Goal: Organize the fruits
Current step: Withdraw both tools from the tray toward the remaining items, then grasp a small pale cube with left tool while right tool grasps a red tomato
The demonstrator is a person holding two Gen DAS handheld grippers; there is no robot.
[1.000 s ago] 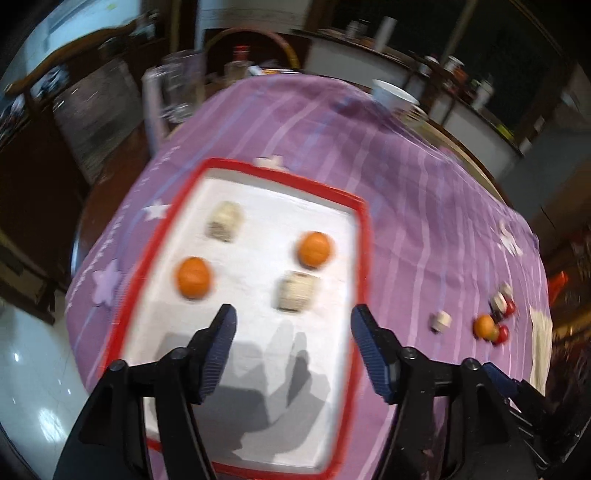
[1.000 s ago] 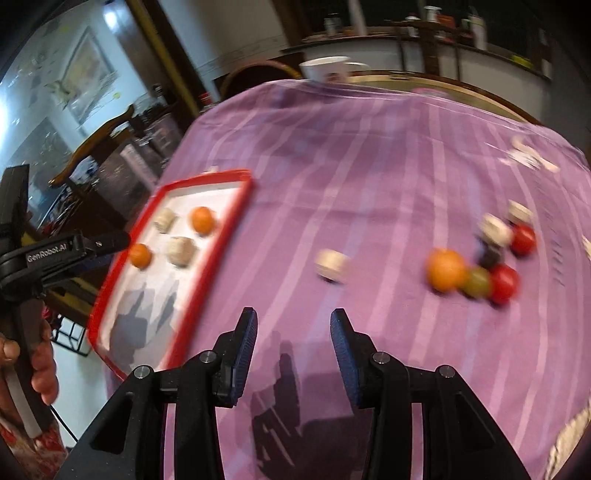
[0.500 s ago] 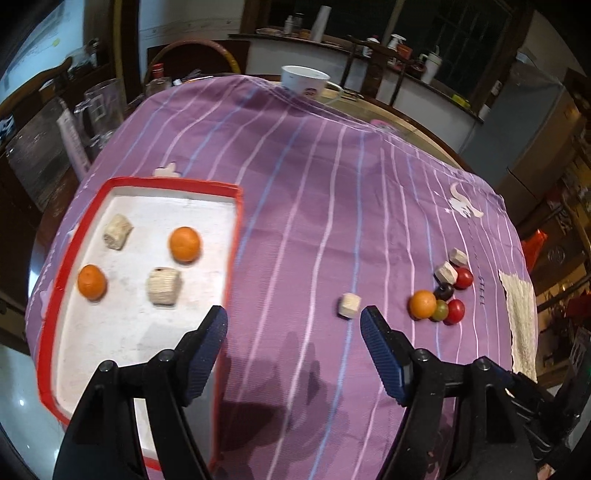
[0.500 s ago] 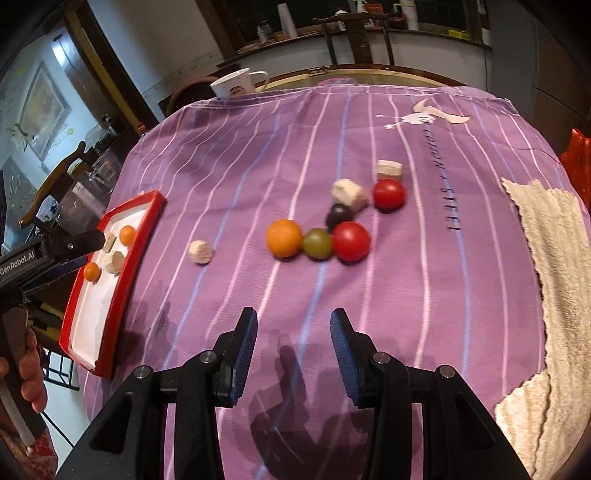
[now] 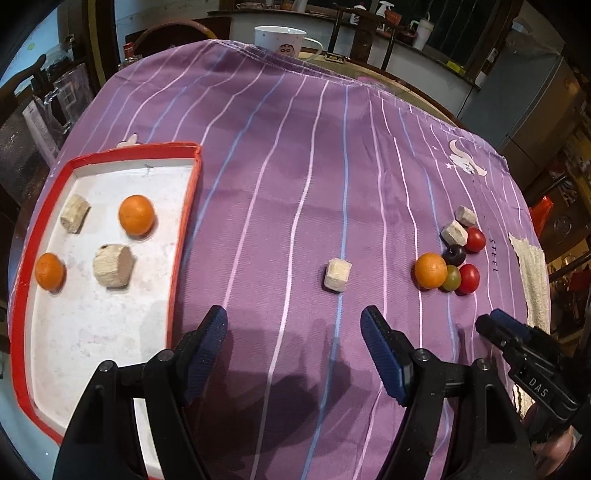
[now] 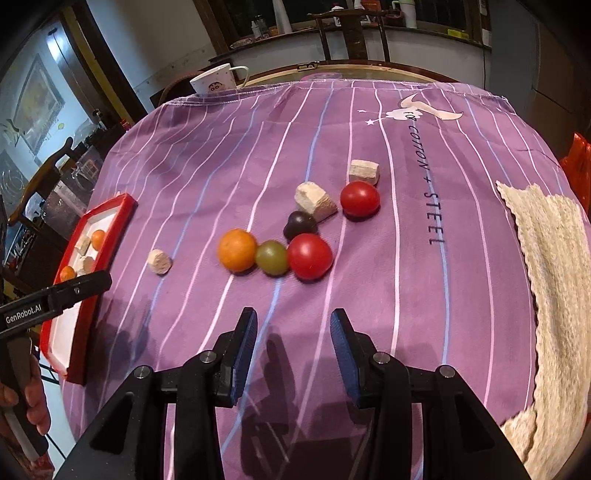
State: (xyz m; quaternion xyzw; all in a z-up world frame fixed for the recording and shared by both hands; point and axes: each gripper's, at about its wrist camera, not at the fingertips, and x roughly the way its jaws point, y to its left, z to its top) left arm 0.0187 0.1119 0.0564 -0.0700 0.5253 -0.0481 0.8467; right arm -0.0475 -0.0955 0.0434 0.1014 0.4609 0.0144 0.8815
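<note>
A red-rimmed white tray (image 5: 186, 206) at the left holds two oranges (image 5: 136, 215) and two beige chunks (image 5: 112, 266). On the purple cloth lie a lone beige chunk (image 5: 337, 274) and a cluster: an orange (image 6: 236, 250), a green fruit (image 6: 272, 257), two red tomatoes (image 6: 309, 256), a dark fruit (image 6: 300, 222) and two beige chunks (image 6: 314, 201). My left gripper (image 5: 293, 325) is open and empty, just short of the lone chunk. My right gripper (image 6: 293, 325) is open and empty, just short of the cluster.
A white mug (image 5: 279, 36) stands at the table's far edge. A beige knitted cloth (image 6: 554, 280) lies at the right. A glass pitcher (image 5: 66, 99) stands beyond the tray on the left. Chairs and a counter lie behind.
Both grippers swung to the right. The left view moved off the tray toward the lone chunk. The right view moved from the lone chunk to the fruit cluster. Nothing was gripped.
</note>
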